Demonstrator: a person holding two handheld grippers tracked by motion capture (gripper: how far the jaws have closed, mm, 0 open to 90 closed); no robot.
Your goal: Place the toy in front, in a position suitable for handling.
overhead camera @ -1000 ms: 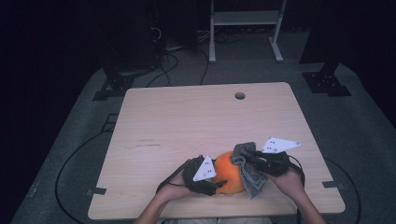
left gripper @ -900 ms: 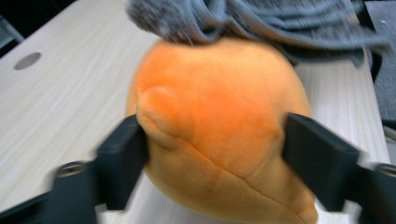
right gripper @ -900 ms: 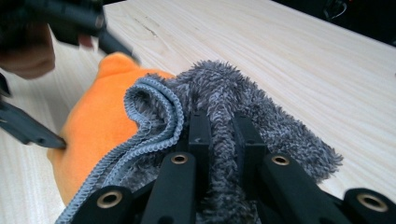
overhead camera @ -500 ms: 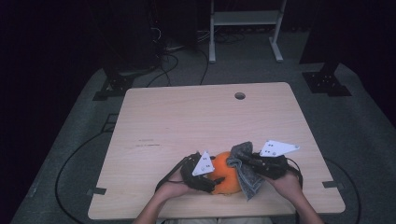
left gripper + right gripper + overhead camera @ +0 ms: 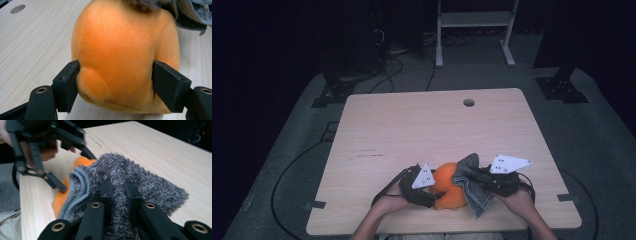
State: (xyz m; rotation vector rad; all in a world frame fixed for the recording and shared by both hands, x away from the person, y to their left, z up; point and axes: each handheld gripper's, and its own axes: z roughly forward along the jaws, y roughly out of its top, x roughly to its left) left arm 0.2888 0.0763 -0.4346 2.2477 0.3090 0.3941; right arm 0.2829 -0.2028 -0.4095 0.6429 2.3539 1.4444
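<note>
A: Surroundings, itemised?
B: One wooden table (image 5: 412, 125), with one round hole (image 5: 469, 102) near its far edge. Beyond it, one white metal stand (image 5: 474, 20), loose cables (image 5: 397, 55) on grey floor, two dark base plates (image 5: 334, 92) at the far corners.

A: Items on the table?
B: One orange plush toy (image 5: 447, 185) near the front edge, centre. One grey fluffy cloth (image 5: 474, 187) draped over its right side, covering that part of it.

A: Grippers?
B: Two. Left gripper (image 5: 115, 82): jaws set wide, pressed into both flanks of the toy, denting the plush. Right gripper (image 5: 117, 192): jaws nearly together, a fold of the cloth pinched between them.

A: Hands?
B: Two, entering from the bottom edge, one per gripper.
</note>
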